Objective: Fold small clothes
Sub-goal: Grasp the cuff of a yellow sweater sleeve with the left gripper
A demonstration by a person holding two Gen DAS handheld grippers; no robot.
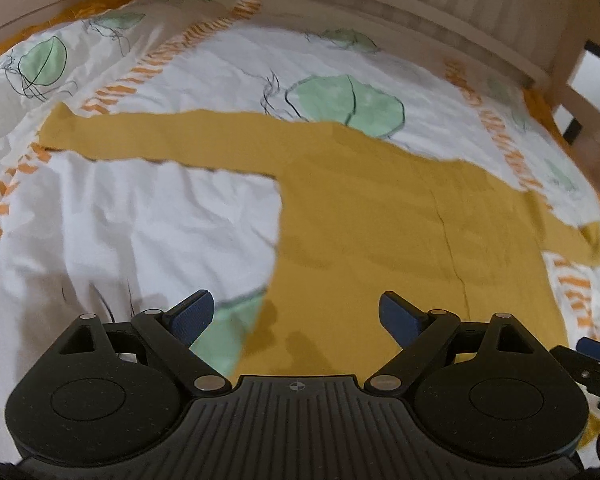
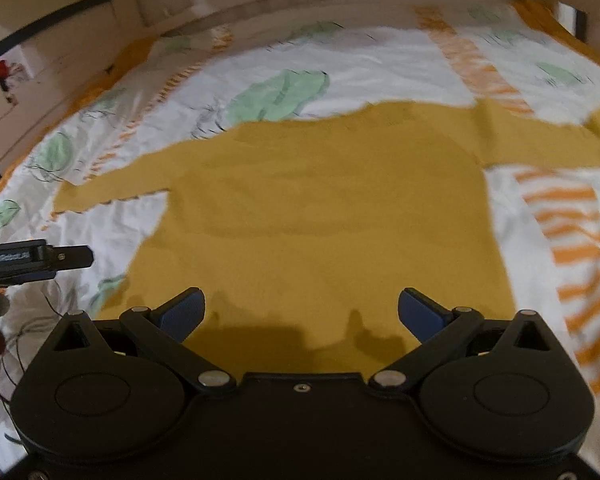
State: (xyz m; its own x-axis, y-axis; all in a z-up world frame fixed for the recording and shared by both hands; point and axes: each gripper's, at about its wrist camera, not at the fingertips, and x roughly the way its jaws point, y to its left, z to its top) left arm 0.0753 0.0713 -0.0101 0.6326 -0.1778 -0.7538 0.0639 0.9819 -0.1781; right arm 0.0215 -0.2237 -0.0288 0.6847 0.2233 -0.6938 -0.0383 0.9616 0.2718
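Mustard-yellow long-sleeved top (image 2: 324, 208), spread flat on the bed cover (image 2: 380, 64), both sleeves outstretched sideways, hem toward the near edge

A: Mustard top (image 2: 324, 208) – what's it made of?

B: Matt knit cloth, soft-looking, no sheen, w/ one thin crease line down the body.

A: Bedsheet (image 1: 148, 216)?

B: Thin woven cotton-type cloth, white w/ printed green leaves & orange stripes, v. crumpled.

A: Grippers?

B: Left gripper (image 1: 296, 312): matt black plastic, fine stippled texture, ribbed mid section, shiny metal pivot pins. Pads (image 1: 194, 314) are blue, dimpled, rubbery. Right gripper (image 2: 302, 312): same black plastic & metal pins, blue pads.

A: Bed frame (image 1: 420, 20)?

B: Pale wood, smooth, low sheen.
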